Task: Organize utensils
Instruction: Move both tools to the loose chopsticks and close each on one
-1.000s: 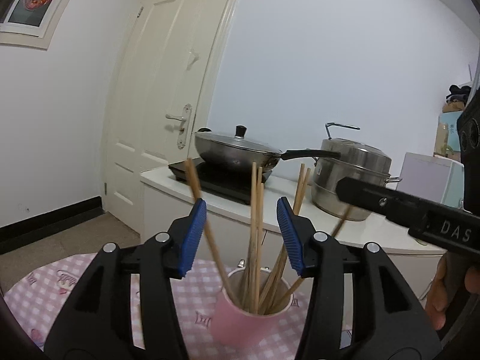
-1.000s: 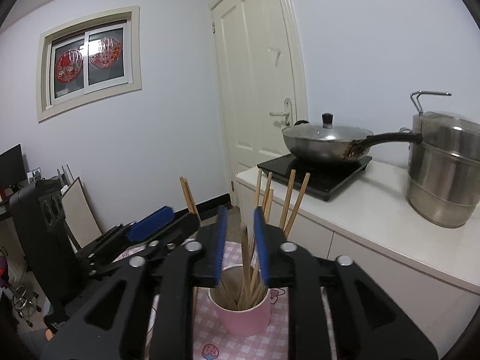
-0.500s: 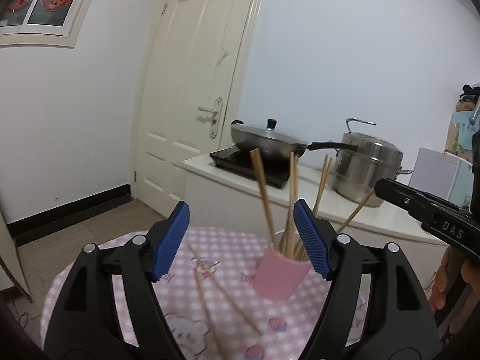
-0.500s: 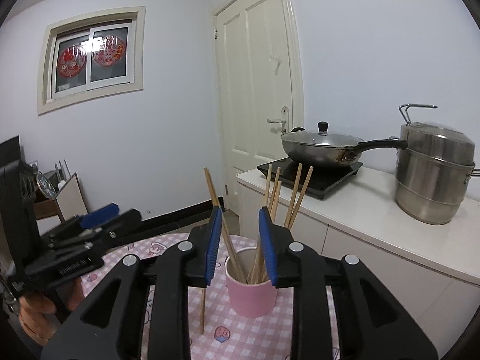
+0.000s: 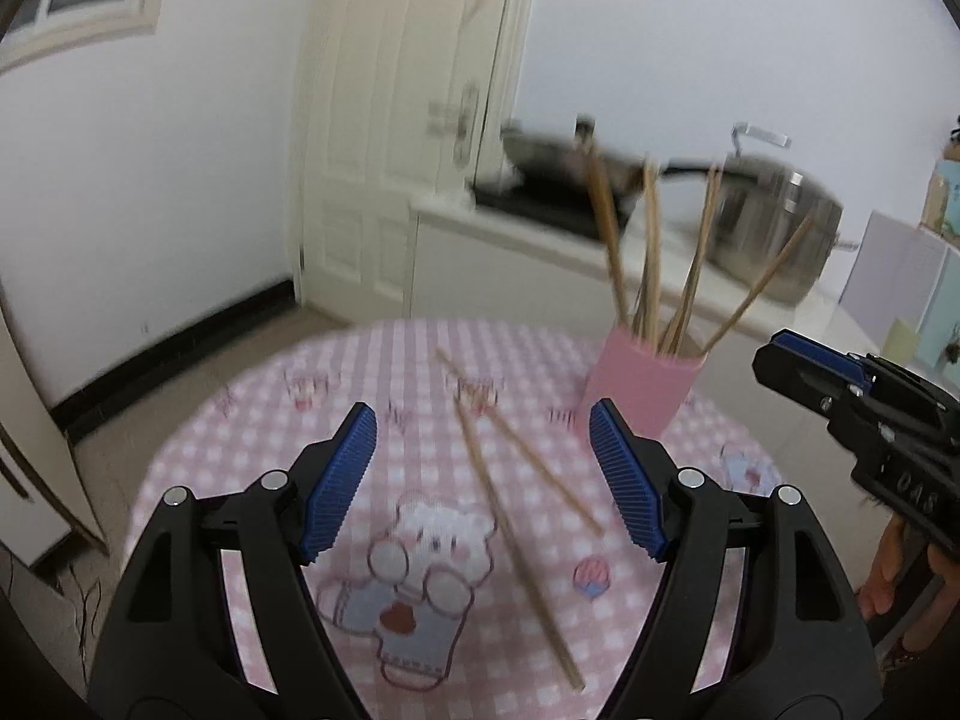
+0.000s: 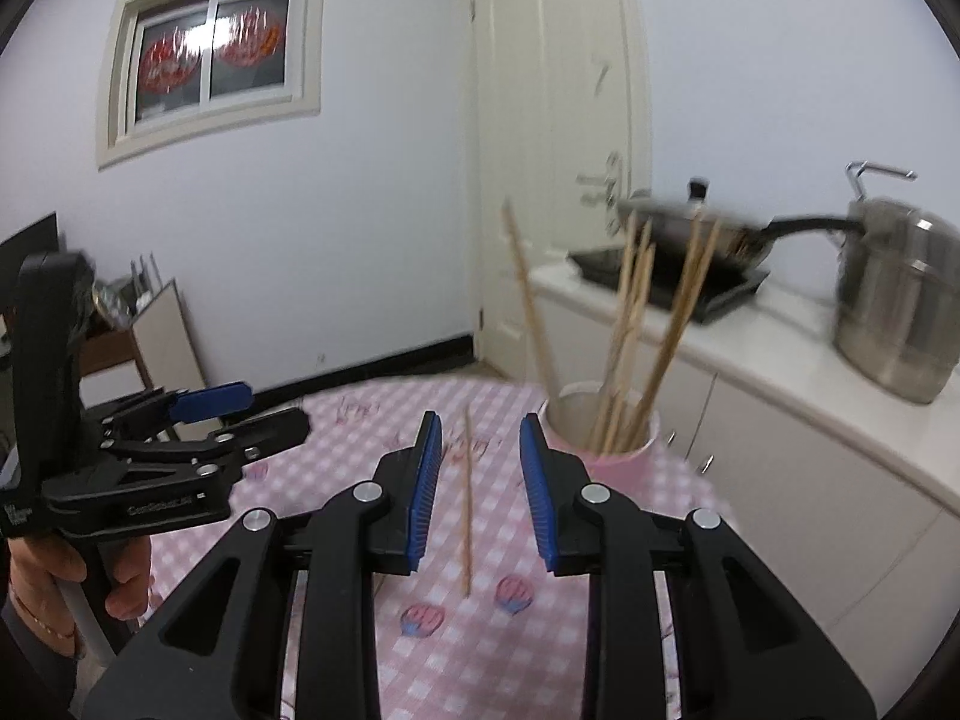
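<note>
Chopsticks [image 5: 522, 498]: two loose on surface [image 5: 240, 420] just in front of pink cup [image 5: 642, 387]; rest stand in cup. Left tool [image 5: 483, 480] gaping, just widened, empty. Right tool [image 6: 480, 480] narrowly parted, empty. Risk: thin sticks may roll or slip from pinch; careless reach near cup may tip it.

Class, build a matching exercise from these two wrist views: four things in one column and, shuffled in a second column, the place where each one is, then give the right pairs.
Things
1. pink cup
2. loose chopsticks
3. wok
4. steel steamer pot

Places
A. on the black cooktop
B. lying flat on the pink checked tablecloth
C. standing on the round table, holding upright chopsticks
D. on the white counter, beside the cooktop

Pairs: 1-C, 2-B, 3-A, 4-D
</note>
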Motion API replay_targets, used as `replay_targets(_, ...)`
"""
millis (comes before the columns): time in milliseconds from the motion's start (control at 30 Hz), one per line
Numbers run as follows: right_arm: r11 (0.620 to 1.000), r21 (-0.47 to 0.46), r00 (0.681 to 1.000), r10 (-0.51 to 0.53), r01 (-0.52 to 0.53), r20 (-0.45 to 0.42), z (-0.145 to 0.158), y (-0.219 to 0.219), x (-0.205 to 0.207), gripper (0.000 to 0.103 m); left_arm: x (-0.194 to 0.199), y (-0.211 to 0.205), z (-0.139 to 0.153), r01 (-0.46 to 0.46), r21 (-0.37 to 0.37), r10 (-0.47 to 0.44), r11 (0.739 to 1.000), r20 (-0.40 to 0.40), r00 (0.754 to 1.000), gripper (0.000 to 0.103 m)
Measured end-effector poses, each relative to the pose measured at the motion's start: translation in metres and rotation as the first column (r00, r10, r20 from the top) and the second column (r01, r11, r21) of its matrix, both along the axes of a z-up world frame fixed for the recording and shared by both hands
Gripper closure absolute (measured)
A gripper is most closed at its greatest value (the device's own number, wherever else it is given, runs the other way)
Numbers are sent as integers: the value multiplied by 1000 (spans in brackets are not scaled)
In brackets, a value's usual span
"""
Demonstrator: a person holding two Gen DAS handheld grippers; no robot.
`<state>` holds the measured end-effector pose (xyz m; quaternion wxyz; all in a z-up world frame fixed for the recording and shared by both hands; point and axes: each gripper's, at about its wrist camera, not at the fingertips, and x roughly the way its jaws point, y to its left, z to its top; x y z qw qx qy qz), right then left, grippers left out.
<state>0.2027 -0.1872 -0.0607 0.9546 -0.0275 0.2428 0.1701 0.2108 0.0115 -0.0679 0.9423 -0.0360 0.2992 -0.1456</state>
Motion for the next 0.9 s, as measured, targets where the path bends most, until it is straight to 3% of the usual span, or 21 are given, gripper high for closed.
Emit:
replay_targets(167,998,-57,993,-13,7,-117,-42,7,25,78,28,-5,-44,12,11,-10,1000,-197,980,30)
replay_targets(367,997,-81,966,-19,-2,-260,-86,9,55,78,54,-20,-82,27,50,-10,998,-309,951,30)
replay_targets(400,997,-81,961,-17,-5,-275,-91,11,58,78,59,-25,-88,34,61,-13,998,-322,947,35)
replay_targets(500,998,-62,943,-6,-16,-334,-101,13,67,78,74,-35,-99,39,94,-3,995,-352,936,42)
replay_targets(600,996,-87,937,-1,-31,-348,-102,19,74,78,85,-41,-98,19,129,26,991,-340,940,48)
replay_targets(700,994,-93,928,19,-57,-373,-107,26,83,78,94,-47,-98,12,162,44,987,-338,940,64)
replay_targets(867,988,-133,920,16,-74,-393,-113,39,92,78,100,-52,-98,10,189,53,982,-327,943,80)
replay_targets(900,987,-139,919,17,-78,-394,-112,41,93,83,100,-53,-98,16,189,48,982,-327,944,85)
